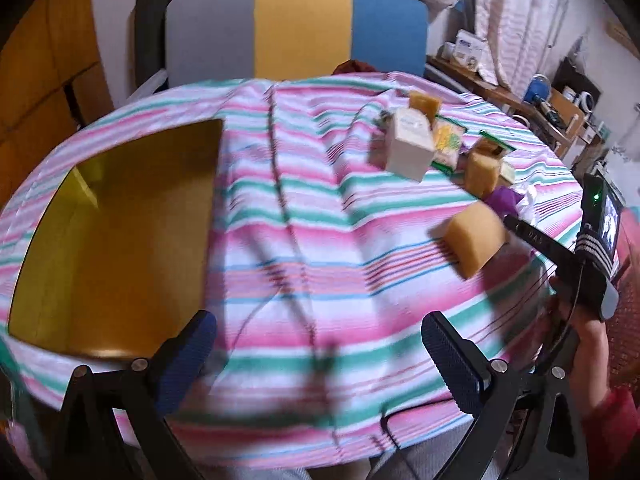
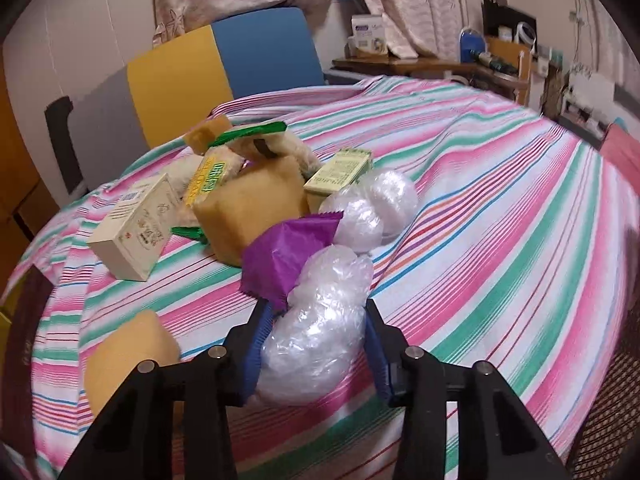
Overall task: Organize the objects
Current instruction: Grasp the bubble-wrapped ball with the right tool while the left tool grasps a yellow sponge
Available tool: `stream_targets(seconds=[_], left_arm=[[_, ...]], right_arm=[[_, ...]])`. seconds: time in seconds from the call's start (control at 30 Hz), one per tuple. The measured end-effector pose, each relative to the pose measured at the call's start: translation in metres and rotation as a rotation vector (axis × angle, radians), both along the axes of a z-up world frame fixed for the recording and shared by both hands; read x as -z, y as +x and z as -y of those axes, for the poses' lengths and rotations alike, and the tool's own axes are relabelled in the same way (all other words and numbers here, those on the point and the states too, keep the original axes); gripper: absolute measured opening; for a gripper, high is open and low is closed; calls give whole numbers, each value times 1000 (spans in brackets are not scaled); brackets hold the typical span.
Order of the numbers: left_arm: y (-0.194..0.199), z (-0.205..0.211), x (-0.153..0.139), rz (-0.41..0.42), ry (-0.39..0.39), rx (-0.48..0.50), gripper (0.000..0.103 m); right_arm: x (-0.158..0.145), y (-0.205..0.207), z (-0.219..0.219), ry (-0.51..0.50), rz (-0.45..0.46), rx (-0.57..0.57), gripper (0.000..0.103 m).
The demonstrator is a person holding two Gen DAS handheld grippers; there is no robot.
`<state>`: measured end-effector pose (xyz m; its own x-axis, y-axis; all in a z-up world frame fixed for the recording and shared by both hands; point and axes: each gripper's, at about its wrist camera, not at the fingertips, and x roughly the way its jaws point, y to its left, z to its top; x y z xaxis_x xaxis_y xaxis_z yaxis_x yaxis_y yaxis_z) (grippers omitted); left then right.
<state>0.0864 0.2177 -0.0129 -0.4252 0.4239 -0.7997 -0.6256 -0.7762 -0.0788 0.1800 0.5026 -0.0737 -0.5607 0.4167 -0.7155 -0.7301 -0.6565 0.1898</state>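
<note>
My right gripper [image 2: 316, 340] is shut on a crumpled clear plastic wad [image 2: 316, 328], blue pads pressed on both its sides. A purple wrapper [image 2: 284, 260] touches the wad's far left, with two more plastic wads [image 2: 372, 208] beyond. Behind lie a tan sponge block [image 2: 252, 208], a white carton [image 2: 136, 224], a green-yellow packet [image 2: 212, 184] and a small green box [image 2: 340, 172]. Another sponge [image 2: 128, 364] sits at the near left. My left gripper [image 1: 320, 360] hangs open over bare striped cloth, right of the open yellow box [image 1: 120, 248]. The right gripper [image 1: 560, 252] shows at the left wrist view's right edge.
A round table with a pink, green and white striped cloth [image 2: 500, 200] holds everything. A grey, yellow and blue chair back [image 1: 300, 28] stands behind it. A wooden shelf with clutter [image 2: 460, 64] lines the far right wall. A dark cable [image 1: 288, 220] runs across the cloth.
</note>
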Motion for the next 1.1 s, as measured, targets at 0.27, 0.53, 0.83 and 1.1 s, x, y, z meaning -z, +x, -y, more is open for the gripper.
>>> stream_targets(seconds=[0.27, 0.53, 0.83, 1.1], left_arm=[[-5, -49, 6, 2, 77, 120, 103], [-3, -120, 20, -60, 38, 275, 103], [3, -164, 32, -181, 1, 385, 103], [5, -176, 40, -190, 63, 441, 103]], right_arm=[[-3, 10, -14, -119, -60, 9, 40], [-9, 17, -23, -183, -27, -45, 39], [-17, 17, -23, -59, 72, -29, 37], [-18, 17, -26, -45, 85, -25, 37]])
